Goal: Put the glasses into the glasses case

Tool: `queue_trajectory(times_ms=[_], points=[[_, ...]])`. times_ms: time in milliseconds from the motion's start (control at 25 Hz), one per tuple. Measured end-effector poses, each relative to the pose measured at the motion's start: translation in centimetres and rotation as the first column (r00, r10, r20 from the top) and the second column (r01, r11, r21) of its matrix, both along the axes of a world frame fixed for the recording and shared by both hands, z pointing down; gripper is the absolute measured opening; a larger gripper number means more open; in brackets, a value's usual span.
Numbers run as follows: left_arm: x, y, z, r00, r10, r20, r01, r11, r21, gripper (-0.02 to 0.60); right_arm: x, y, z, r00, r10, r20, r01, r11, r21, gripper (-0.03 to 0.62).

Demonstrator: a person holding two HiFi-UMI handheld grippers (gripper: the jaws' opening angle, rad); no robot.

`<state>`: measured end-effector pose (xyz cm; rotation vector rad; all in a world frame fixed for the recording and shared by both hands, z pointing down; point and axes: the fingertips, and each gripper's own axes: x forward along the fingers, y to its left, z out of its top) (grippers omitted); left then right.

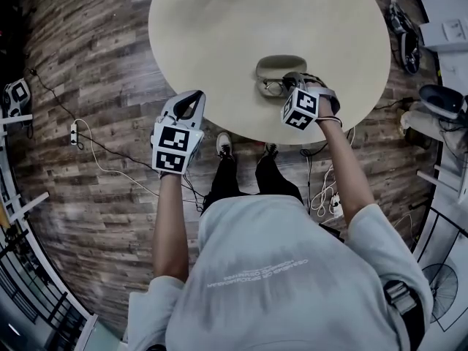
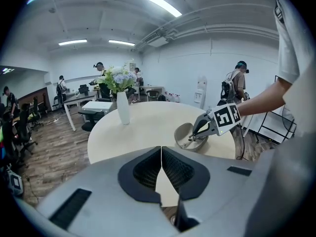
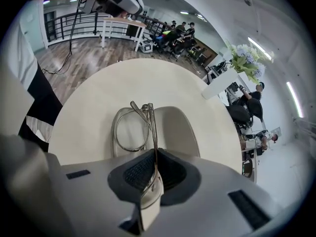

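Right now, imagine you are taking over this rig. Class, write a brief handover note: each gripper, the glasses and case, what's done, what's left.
Left gripper: shut, empty, held by the near edge of the table.
Right gripper: shut on the glasses.
Glasses case: open on the table, directly beneath the held glasses; I cannot tell whether they touch.
Done: glasses gripped and positioned at the case.
Left: lower them in, release, close the case.
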<state>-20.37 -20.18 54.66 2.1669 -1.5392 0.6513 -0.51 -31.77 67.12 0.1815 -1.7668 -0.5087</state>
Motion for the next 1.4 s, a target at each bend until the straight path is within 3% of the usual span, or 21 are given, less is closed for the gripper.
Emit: queue_trajectory(times_ms=[520, 800, 1120, 1400], points=[[0.5, 0.9, 0.6, 1.000, -0.003, -0.005, 0.003, 1.000, -0.012, 0.015, 0.5, 0.5, 2.3, 0.999, 0.036, 0.002, -0.036, 0.999, 0.036, 0.025], [0.1, 1.7, 0.9, 1.000, -0.016, 0.002, 0.016, 1.000, -0.020, 0.015, 0.6, 1.3, 2.3, 1.000, -0.026, -0.007, 0.026, 0.994, 0.110, 0.025], [0.9, 1.9, 0.3, 1.000, -0.015, 0.011, 0.015, 1.000, -0.014, 0.015, 1.4, 1.1, 0.6, 0.999, 0.007, 0.035, -0.011, 0.994, 0.111, 0.159], [2.1, 0.8, -1.0, 1.000, -0.003, 0.014, 0.003, 1.000, 0.024, 0.015, 2.7, 0.1, -3.2, 0.981, 0.099, 0.167, -0.119, 0.986, 0.115, 0.166]])
